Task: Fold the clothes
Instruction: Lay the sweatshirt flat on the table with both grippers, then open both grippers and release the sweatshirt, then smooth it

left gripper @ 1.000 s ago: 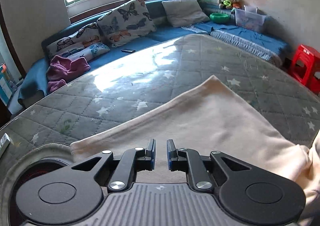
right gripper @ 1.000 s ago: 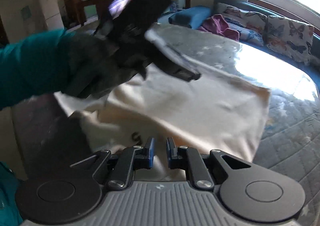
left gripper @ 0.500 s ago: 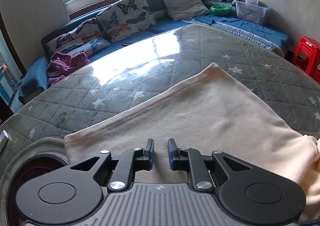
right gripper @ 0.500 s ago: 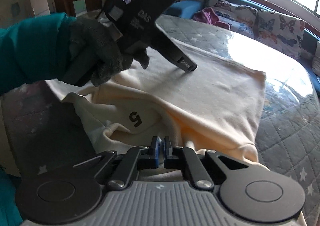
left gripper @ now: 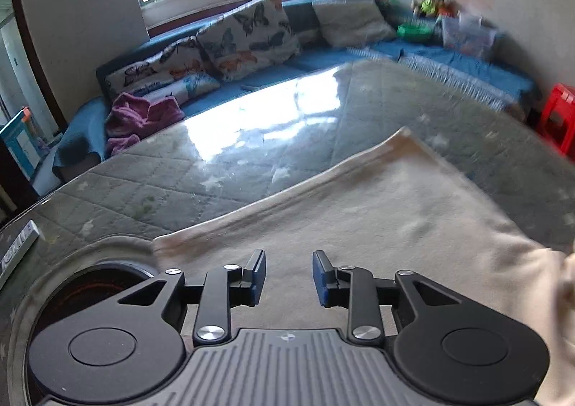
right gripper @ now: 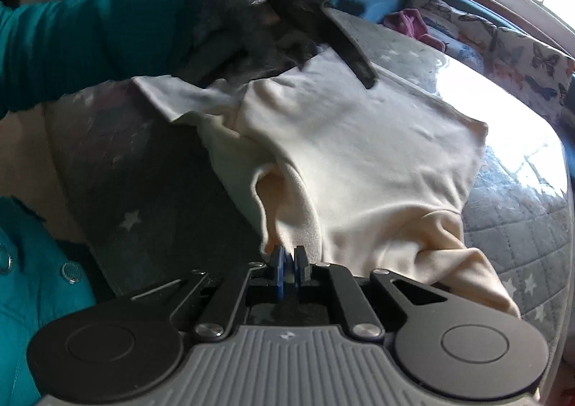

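A cream garment [left gripper: 377, 211] lies spread on the grey quilted table [left gripper: 187, 183]. My left gripper [left gripper: 288, 276] is open and empty, hovering above the garment near its left edge. In the right wrist view the same garment [right gripper: 359, 154] lies partly bunched at the near side. My right gripper [right gripper: 288, 264] is shut on a fold of the garment at its near edge and lifts it. The left gripper [right gripper: 363, 77] shows there too, held by a gloved hand above the garment's far side.
A round dark opening [left gripper: 86, 294] sits in the table at the left. A small box [left gripper: 18, 247] lies at the table's left edge. A blue sofa with butterfly cushions [left gripper: 248, 35] and a purple cloth [left gripper: 140, 118] runs behind. A red stool [left gripper: 557, 114] stands at right.
My left gripper has opened wider and risen a little. My right gripper has closed on the garment's near edge and pulled the fold up and toward me.
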Demonstrator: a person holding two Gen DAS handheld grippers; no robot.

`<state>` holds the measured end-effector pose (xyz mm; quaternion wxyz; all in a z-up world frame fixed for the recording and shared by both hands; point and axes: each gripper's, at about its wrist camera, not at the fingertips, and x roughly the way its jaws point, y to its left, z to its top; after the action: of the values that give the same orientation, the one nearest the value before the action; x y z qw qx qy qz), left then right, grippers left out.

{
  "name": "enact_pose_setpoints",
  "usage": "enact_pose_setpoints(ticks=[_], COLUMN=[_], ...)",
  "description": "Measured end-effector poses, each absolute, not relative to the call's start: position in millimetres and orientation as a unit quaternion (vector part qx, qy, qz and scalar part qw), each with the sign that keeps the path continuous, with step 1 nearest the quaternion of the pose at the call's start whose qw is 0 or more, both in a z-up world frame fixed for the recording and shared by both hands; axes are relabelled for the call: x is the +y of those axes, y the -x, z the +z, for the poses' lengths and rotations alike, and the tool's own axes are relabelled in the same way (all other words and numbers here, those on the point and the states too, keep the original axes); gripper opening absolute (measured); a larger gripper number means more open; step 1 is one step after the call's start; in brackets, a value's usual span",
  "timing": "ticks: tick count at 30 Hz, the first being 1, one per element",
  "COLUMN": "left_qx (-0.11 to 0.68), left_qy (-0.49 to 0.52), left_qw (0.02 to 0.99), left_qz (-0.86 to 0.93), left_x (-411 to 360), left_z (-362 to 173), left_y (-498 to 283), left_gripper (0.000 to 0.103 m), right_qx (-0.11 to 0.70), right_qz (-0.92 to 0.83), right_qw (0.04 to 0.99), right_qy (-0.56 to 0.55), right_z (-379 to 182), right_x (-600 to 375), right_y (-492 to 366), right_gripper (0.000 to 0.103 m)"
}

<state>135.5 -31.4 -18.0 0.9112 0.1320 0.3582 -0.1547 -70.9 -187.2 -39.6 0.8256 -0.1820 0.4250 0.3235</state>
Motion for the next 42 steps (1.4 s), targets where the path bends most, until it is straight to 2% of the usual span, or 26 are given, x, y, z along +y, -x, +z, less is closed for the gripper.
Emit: enact_pose_setpoints(ticks=[3, 12, 17, 19, 25, 26, 27, 29, 38, 42], left_qx=[0.343, 0.355, 0.38, 0.392, 0.407, 0.407, 0.409, 0.409, 0.377, 0.387], left_qy=[-0.126, -0.118, -0.109, -0.11, -0.112, -0.112, -0.111, -0.11, -0.118, -0.133], left_qw=[0.914, 0.895, 0.884, 0.883, 0.882, 0.883, 0.883, 0.882, 0.888, 0.88], left_qz=[-0.176, -0.245, -0.248, -0.234, -0.21, -0.205, -0.201, -0.209, -0.236, -0.242], left_x=[-24.6, -26.2, -48.0, -52.9, -53.0, -53.2, -53.6, -53.1, -33.5, -28.3], left_z=[-1.6, 9.1, 0.7, -4.7, -19.2, -21.3, -23.6, -25.2, 1.0, -0.6], left_y=[-101.8, 1.4, 13.0, 12.7, 21.4, 21.1, 21.4, 27.2, 84.3, 92.2], left_gripper=[0.031, 0.031, 0.031, 0.032, 0.033, 0.03, 0.018, 0.008, 0.006, 0.007], right_qx=[0.405, 0.392, 0.399, 0.397, 0.393, 0.392, 0.392, 0.39, 0.372, 0.363], right_qz=[0.32, 0.338, 0.334, 0.327, 0.316, 0.314, 0.312, 0.31, 0.308, 0.315], right_qw=[0.839, 0.84, 0.837, 0.84, 0.847, 0.848, 0.849, 0.851, 0.861, 0.862], right_qy=[0.17, 0.165, 0.17, 0.174, 0.169, 0.168, 0.168, 0.166, 0.161, 0.163], right_z=[-33.5, -47.3, -56.6, -57.1, -57.8, -58.1, -58.8, -59.0, -52.0, -49.4], right_x=[-187.5, -173.3, -171.6, -174.6, -184.5, -185.8, -186.8, -188.5, -194.3, -191.3], right_y=[69.2, 59.6, 61.8, 64.5, 67.9, 68.5, 69.1, 69.8, 78.7, 79.3], right_gripper=[0.011, 0.012, 0.012, 0.017, 0.023, 0.024, 0.025, 0.031, 0.035, 0.035])
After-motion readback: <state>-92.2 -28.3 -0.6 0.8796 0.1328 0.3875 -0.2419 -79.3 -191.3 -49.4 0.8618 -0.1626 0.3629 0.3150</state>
